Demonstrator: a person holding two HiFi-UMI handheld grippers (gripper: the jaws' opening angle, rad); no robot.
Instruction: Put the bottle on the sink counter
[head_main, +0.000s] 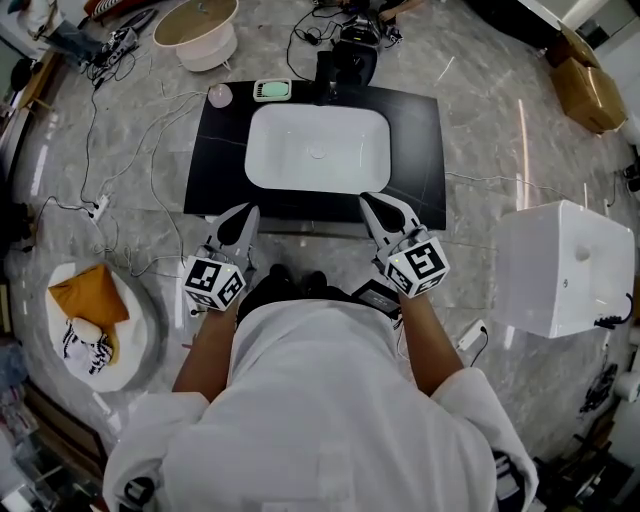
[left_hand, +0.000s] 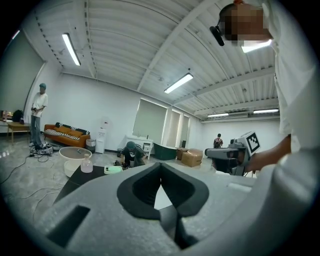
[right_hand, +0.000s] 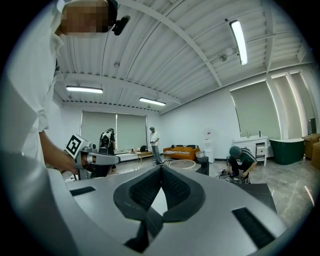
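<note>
The left gripper (head_main: 243, 212) and right gripper (head_main: 372, 200) are both closed and empty, at the near edge of the black rectangular sink counter (head_main: 415, 140). The small clear pinkish bottle (head_main: 219, 95) stands upright on the counter's far left corner, where the task wants it. Whether it was just set down or is yet to be handled, doing this well means not knocking it.

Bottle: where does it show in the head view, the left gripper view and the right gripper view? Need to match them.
Head view: bottle upper left, on the black counter's far left corner, beside the green soap dish.
Left gripper view: bottle at lower left, on the counter's far end, soap dish to its right.
Right gripper view: not in it.
Shared landmark: the round white tub on the floor behind the counter.
</note>
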